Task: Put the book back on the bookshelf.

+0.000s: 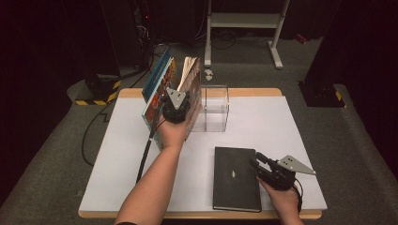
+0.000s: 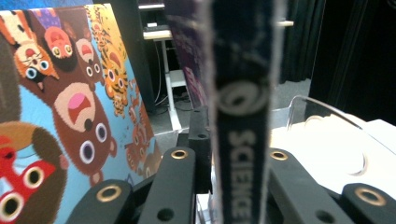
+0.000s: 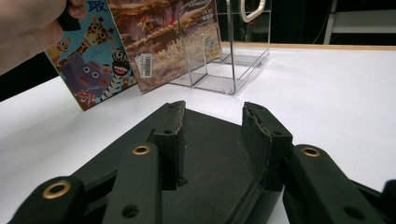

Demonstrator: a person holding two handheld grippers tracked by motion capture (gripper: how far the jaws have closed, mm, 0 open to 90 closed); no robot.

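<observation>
Books at table's left: animal picture book (image 1: 151,101) leans tilted at far left, the science book (image 1: 191,82) stands upright just right of it, against the clear acrylic box (image 1: 217,108). Left gripper (image 1: 176,107) sits on the science book's near edge; hand and grey plate hide the jaws in the high view. Left gripper view settles it: dark spine reading "SCIENCE" (image 2: 240,135) runs bottom to top between the two black jaws, which are narrow and clamped on it. Spine's long axis is vertical, top end cut off by the frame, lower letters blurred. Cartoon bears and tigers on the picture book's cover (image 2: 65,116) fill that view's left side; box rim (image 2: 327,112) curves at right.

Middle front of the white table (image 1: 305,122): black notebook (image 1: 237,178) lies flat, long axis running from the near edge away from the person, cover mark too small to read. Right gripper (image 1: 259,164) rests at its right edge, jaw tips over the cover. Right gripper view shows the jaws partly open above the black cover (image 3: 212,140), pads not pressing on it; whether the tips touch it, cannot tell. Same view shows the books' back covers with a barcode (image 3: 147,63), and the left hand (image 3: 28,28) cut off at top left.
</observation>
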